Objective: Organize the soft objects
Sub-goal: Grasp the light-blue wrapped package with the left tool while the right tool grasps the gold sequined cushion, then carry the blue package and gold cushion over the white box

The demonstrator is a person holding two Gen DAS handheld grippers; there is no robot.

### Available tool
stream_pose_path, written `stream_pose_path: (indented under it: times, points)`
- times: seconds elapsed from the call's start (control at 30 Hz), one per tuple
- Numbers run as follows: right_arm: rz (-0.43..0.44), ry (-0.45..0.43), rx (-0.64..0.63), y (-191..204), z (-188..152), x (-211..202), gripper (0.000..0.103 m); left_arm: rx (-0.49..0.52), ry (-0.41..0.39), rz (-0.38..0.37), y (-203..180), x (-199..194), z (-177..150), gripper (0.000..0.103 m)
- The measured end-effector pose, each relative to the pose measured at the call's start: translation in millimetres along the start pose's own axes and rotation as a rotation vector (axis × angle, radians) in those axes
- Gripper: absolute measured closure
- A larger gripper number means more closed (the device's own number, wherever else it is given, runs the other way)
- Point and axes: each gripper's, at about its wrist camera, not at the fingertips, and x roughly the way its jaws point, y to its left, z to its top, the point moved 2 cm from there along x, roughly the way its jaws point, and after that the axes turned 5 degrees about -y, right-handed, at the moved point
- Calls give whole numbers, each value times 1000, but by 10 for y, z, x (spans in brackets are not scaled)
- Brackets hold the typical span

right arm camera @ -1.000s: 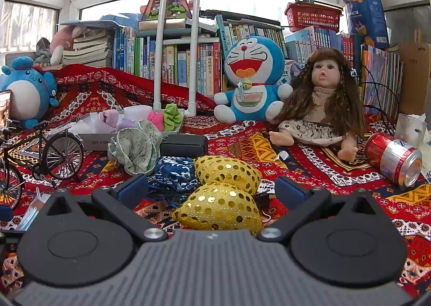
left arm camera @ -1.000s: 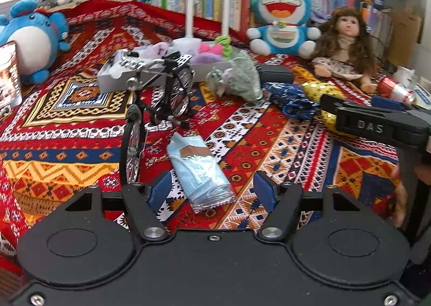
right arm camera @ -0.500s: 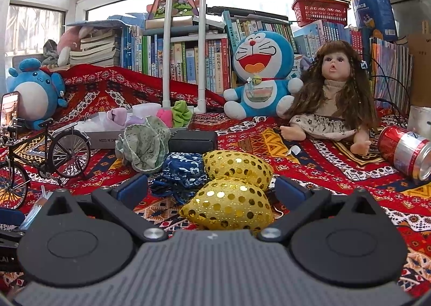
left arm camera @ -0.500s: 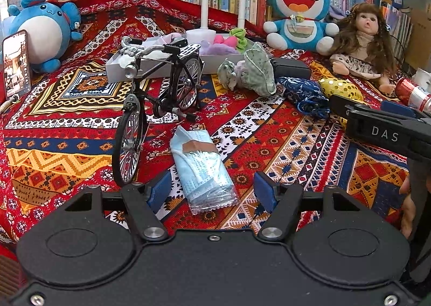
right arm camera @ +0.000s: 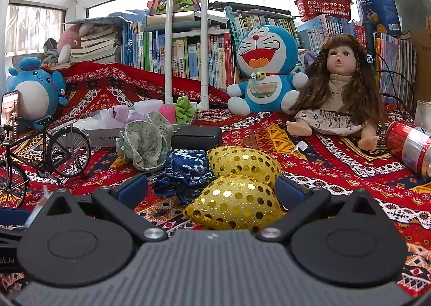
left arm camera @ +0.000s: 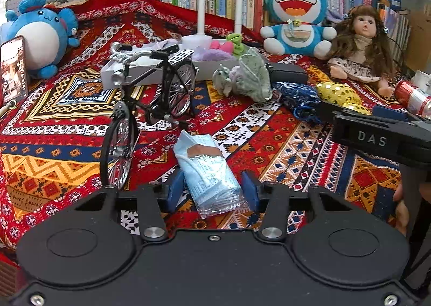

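Now the left gripper (left arm camera: 212,189) has narrowed: a second ago its blue pads stood well clear on either side of the pack of face masks (left arm camera: 206,171), and at this moment the jaws are closing, the pads drawn in just beside the plastic wrapper; whether they already press on it I cannot tell, a sliver of cloth seems to show at each side. The pack itself has not shifted; it lies flat on the patterned red cloth (left arm camera: 269,130) with its near end between the pads, just beside the front wheel of the model bicycle (left arm camera: 150,101). So the pick looks begun but not secured; the pack should not be counted as held yet.

Meanwhile the right gripper (right arm camera: 211,189) looks much as it did before; its jaws stand wide, nothing gripped, with the nearer gold sequinned pouch (right arm camera: 234,205) lying between them and close against the right pad, the second gold pouch (right arm camera: 243,161) and a dark blue drawstring bag (right arm camera: 186,165) just beyond.

Likely destination, by my reading, is the shallow white tray (right arm camera: 103,136) farther back, which already carries pastel scrunchies; a green floral fabric piece (right arm camera: 146,144) sits in front of it, still outside.
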Motion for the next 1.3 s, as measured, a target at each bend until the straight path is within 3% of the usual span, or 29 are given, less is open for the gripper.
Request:
stream_pose_path:
  times: [0.13,0.23,0.33,0.4,0.5,0.57,0.6,0.7,0.77,0.93,1.23,1.3]
  points:
    - [3,12,7,-8,-6,17,4,8,-5,-12,-10,-18,-1,61]
    - [1,12,13,-13,-13,15,13,10,-10,-35,-10,-44,-7,61]
    - [-39,-9,21,-27,-26,-18,35,21,-29,-55,-27,-86,-1,61]
    - [-81,-21,35,-53,-26,-41,56,30,-47,-67,-40,-122,6,62]
    - [-95,-45,84,-127,-12,-99,71,51,-74,-79,-68,-169,26,62]
    - [-98,-35,81,-155,8,-103,67,58,-83,-86,-79,-188,32,62]
    - [-98,-31,76,-158,13,-97,60,57,-84,-90,-77,-191,36,62]
    - [-87,-24,86,-159,12,-85,26,57,-82,-98,-69,-196,35,62]
    - [-77,-28,76,-119,-8,-98,19,56,-81,-101,-56,-196,34,62]
    - [-108,-1,11,-8,-44,-63,16,63,-80,-111,-38,-166,60,62]
    - [-123,87,52,-78,-32,51,15,86,-95,-143,-53,-156,101,62]
    - [-114,89,51,-74,-44,46,24,91,-101,-153,-66,-157,113,62]
